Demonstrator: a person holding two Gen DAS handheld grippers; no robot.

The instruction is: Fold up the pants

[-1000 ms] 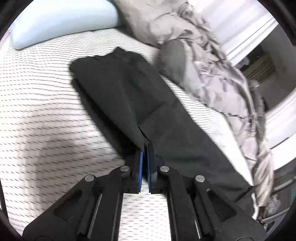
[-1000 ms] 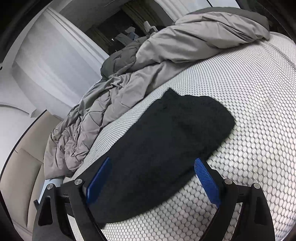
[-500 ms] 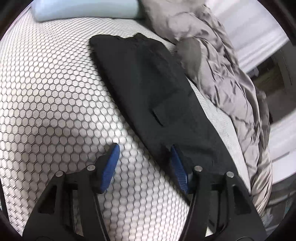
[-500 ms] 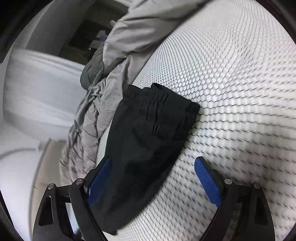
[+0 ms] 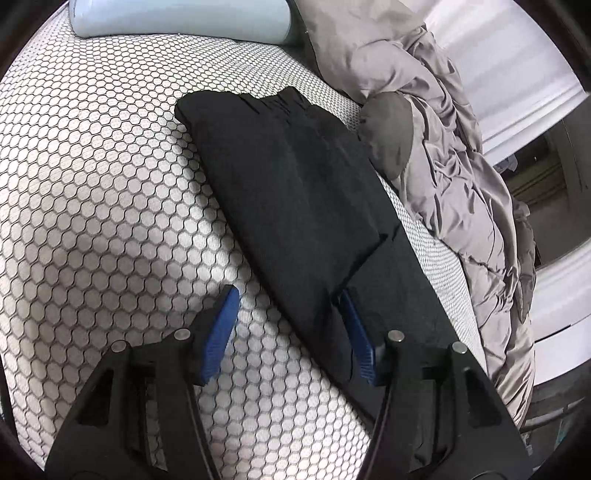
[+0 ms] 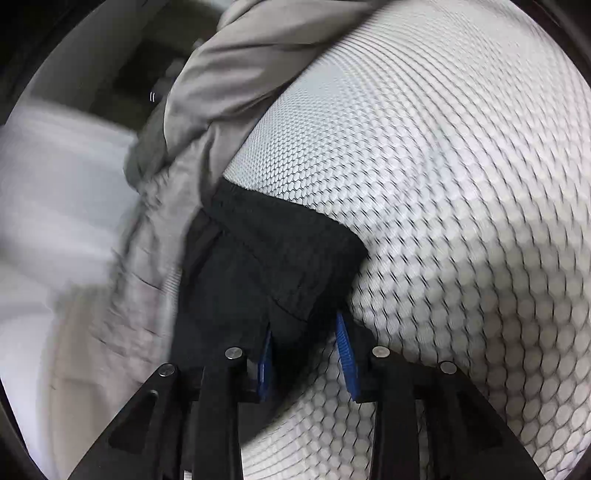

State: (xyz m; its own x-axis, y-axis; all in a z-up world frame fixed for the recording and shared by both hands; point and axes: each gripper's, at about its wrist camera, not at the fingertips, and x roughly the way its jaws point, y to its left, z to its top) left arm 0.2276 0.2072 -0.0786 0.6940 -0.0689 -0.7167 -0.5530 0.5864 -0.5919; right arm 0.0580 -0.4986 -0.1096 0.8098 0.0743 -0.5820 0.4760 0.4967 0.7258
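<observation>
Black pants (image 5: 295, 206) lie folded lengthwise on the white honeycomb mattress (image 5: 92, 184), with an upper layer folded over the lower one. My left gripper (image 5: 290, 306) is open, its jaws straddling the near left edge of the pants, the right pad (image 5: 356, 339) against the fabric. In the right wrist view the pants (image 6: 266, 266) fill the centre. My right gripper (image 6: 304, 343) is partly closed, its blue pads either side of a fold of the fabric with a gap still showing.
A crumpled grey duvet (image 5: 443, 147) lies along the far side of the pants and also shows in the right wrist view (image 6: 221, 92). A light blue pillow (image 5: 177, 18) sits at the head of the mattress. The bed edge is behind the duvet.
My left gripper let go of the pants, opened and now sits at their near edge. My right gripper moved down onto the pants and its jaws narrowed around a fold.
</observation>
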